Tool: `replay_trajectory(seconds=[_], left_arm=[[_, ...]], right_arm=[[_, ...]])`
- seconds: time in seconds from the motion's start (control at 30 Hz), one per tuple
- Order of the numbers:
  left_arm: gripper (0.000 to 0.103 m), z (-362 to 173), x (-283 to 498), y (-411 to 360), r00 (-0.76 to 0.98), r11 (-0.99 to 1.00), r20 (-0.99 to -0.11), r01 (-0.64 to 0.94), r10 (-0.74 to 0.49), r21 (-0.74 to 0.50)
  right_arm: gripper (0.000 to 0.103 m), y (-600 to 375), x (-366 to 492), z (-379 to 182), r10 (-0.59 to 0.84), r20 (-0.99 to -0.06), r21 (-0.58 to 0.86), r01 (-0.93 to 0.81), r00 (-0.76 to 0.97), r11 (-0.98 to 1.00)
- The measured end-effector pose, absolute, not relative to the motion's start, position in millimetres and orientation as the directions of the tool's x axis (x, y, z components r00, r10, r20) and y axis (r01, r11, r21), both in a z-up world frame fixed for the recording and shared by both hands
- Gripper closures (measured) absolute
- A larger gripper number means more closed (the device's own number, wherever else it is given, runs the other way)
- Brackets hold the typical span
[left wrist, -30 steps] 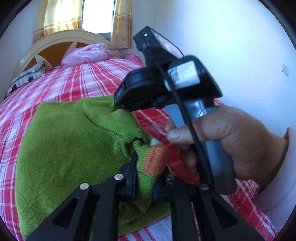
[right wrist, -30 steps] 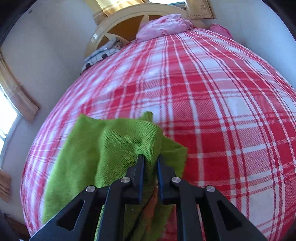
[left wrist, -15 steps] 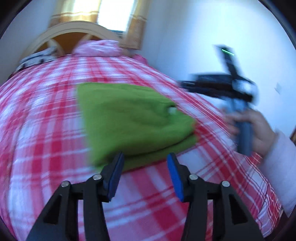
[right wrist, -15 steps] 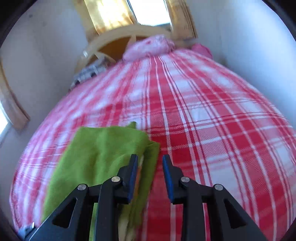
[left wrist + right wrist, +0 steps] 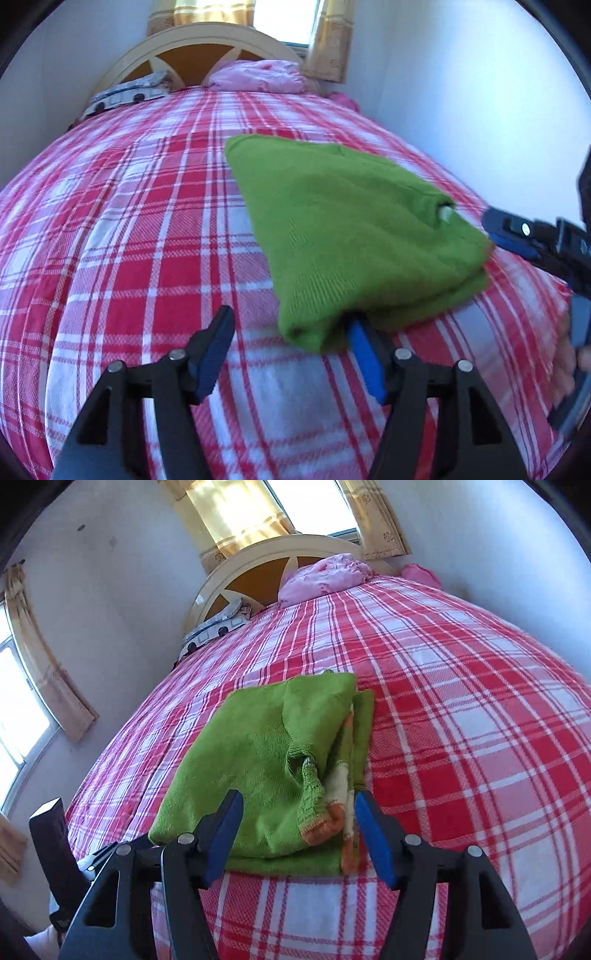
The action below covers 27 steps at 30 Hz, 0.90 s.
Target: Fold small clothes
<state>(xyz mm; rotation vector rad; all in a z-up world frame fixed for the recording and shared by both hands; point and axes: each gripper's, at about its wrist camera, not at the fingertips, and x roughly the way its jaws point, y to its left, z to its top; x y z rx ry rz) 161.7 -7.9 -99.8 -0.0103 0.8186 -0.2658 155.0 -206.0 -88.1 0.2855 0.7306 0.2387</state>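
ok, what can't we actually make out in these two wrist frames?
- Green sweater: kind of garment is a guess; folded layers hide its inside, both views.
- Left gripper: one pad's tip hidden behind the sweater's near corner; contact unclear.
- Right gripper: in the left wrist view, blurred and cut by the right edge.
- Patterned item at the headboard: too small to identify.

Both wrist cameras look low and close along the bed [image 5: 129,229] toward its headboard [image 5: 258,559], sharing the green sweater [image 5: 351,229]

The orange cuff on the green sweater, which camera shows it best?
The right wrist view: the orange cuff lies exposed at the green sweater's near edge. The left wrist view shows only the folded sweater's green top, no orange.
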Motion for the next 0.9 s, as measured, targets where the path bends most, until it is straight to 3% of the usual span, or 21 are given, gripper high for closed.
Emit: replay_trajectory(seconds=[0.1,0.17,0.23,0.33,0.47,0.63,0.77,0.9], left_arm=[[0.031,-102,166,-1,0.659,0.982,-0.731,0.172,-0.177,-0.082],[0.032,-100,168,3,0.669,0.988,-0.73,0.141,-0.141,-0.061],[0.046,-97,168,17,0.683,0.989,-0.716,0.125,-0.147,-0.084],[0.052,-98,168,29,0.657,0.975,-0.723,0.193,-0.214,-0.113],[0.05,-108,158,28,0.641,0.973,-0.739,0.214,-0.206,-0.085],[0.033,-100,144,43,0.633,0.964,-0.734,0.241,-0.245,-0.113],[0.032,-87,128,65,0.669,0.966,-0.706,0.244,-0.234,-0.089],[0.032,-73,139,79,0.702,0.971,-0.673,0.203,-0.234,-0.125]], right_arm=[[0.042,-198,165,-102,0.311,-0.649,0.324,-0.118,0.694,0.939],[0.092,-190,170,-113,0.289,-0.686,0.294,-0.108,0.667,0.95],[0.092,-187,172,-122,0.273,-0.718,0.271,-0.104,0.64,0.957],[0.093,-191,168,-127,0.272,-0.727,0.258,-0.117,0.631,0.959],[0.093,-203,161,-135,0.302,-0.722,0.32,-0.087,0.622,0.943],[0.093,-207,158,-135,0.326,-0.713,0.355,-0.081,0.621,0.931],[0.09,-208,143,-117,0.315,-0.705,0.317,-0.116,0.635,0.941],[0.087,-206,133,-81,0.259,-0.641,0.248,-0.124,0.723,0.961]])
